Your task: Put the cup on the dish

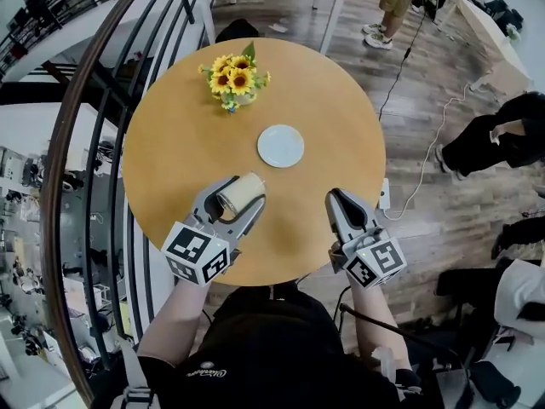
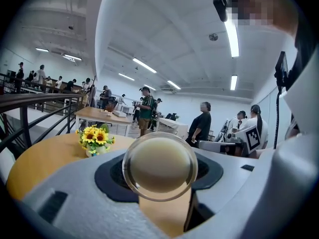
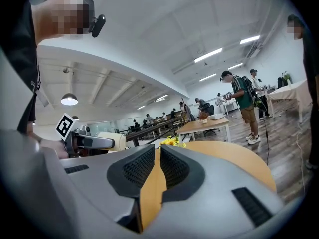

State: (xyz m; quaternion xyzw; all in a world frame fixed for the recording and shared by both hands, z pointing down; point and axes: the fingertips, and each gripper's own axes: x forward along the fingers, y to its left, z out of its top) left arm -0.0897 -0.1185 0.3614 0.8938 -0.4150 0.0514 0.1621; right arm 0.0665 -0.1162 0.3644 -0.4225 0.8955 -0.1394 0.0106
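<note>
A cream-coloured cup [image 1: 246,189] lies on its side between the jaws of my left gripper [image 1: 241,192], which is shut on it above the near left part of the round wooden table [image 1: 170,169]. In the left gripper view the cup's round bottom [image 2: 159,164] faces the camera, pinched between the dark pads. The white dish [image 1: 280,146] sits bare near the table's middle, beyond and to the right of the cup. My right gripper [image 1: 339,198] hovers over the table's near right edge, shut with nothing in it; its ribbed pads [image 3: 174,166] meet at the tips.
A small vase of sunflowers [image 1: 236,77] stands at the far side of the table, left of the dish. A black railing [image 1: 94,143] curves along the table's left. People stand on the wooden floor at the right [image 1: 498,139] and beyond the table [image 1: 393,7].
</note>
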